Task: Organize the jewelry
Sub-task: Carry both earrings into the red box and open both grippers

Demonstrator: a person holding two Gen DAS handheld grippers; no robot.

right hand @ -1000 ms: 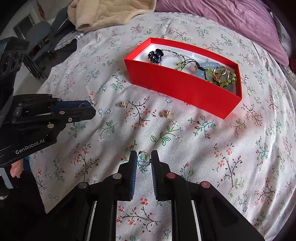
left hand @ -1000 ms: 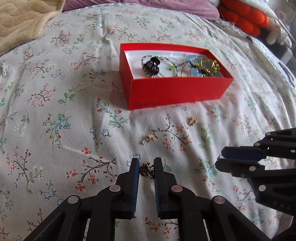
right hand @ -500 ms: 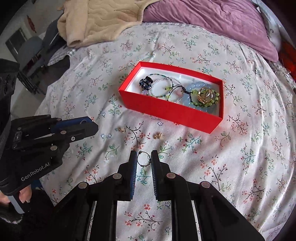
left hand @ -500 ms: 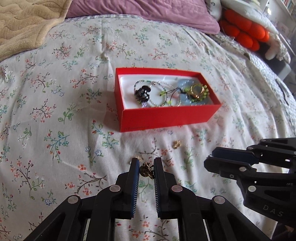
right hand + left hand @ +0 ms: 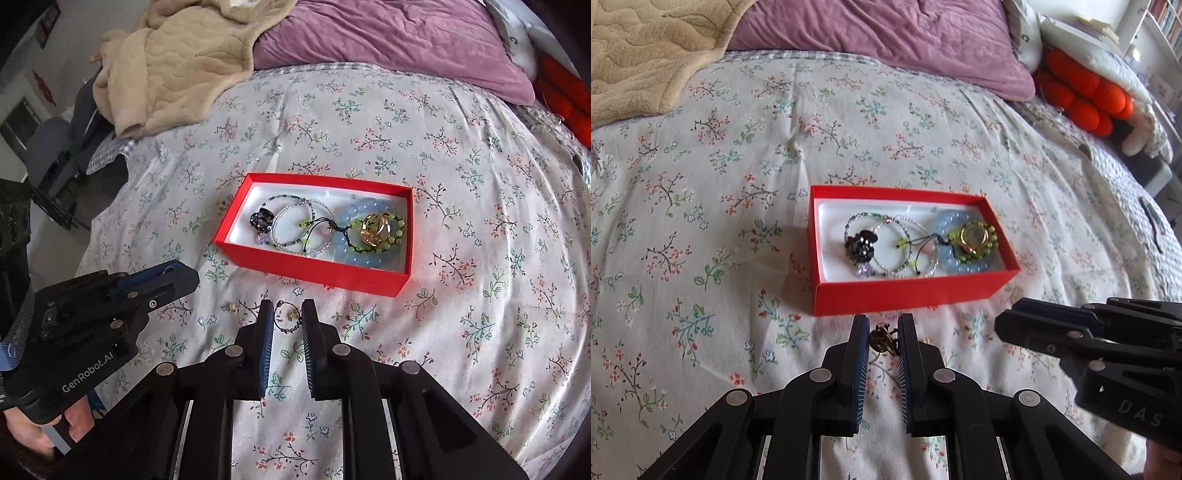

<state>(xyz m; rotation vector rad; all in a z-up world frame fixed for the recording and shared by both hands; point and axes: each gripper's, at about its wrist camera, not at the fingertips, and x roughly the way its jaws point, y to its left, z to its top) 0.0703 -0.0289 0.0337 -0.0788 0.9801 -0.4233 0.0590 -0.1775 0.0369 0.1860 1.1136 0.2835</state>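
Grippers both lifted since 1.0 s ago: left gripper [image 5: 882,341] clamps bronze earring [image 5: 882,340], right gripper [image 5: 288,319] clamps beaded hoop [image 5: 286,320]; red box [image 5: 905,295] at 12 o'clock, deposit likely next.

Home bedroom: floral bedspread [image 5: 775,155] fills frame, purple pillow [image 5: 886,40] top centre, beige blanket [image 5: 639,55] upper left, bookshelf [image 5: 1167,22] top right.

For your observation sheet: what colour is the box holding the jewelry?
Red outside, white inside: the box shows best in the left wrist view.
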